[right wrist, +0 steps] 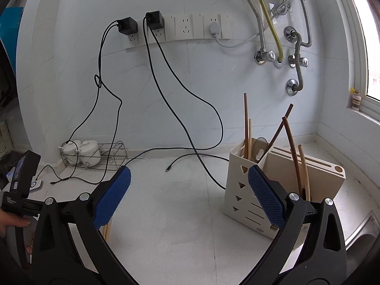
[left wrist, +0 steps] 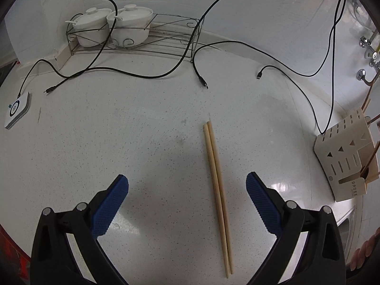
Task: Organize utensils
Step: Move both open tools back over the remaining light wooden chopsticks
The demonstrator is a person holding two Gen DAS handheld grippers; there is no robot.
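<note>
Left gripper (left wrist: 187, 187): jaws spread wide, holding nothing, poised above the counter (left wrist: 142, 130). Right gripper (right wrist: 189, 182): likewise wide open and empty. A pair of pale wooden chopsticks (left wrist: 217, 194) lies side by side and touching on the counter, between the left fingers, nearer the right one. The cream utensil holder (right wrist: 239, 190) stands at far right, already holding several sticks. Assessment: chopsticks look light, stiff and smooth, liable to roll or part; pinching both across mid-length seems soundest.

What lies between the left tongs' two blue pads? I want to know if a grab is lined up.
In the left wrist view, the pair of chopsticks lies on the countertop between the open left tongs' pads, nearer the right-hand one; otherwise bare.
</note>
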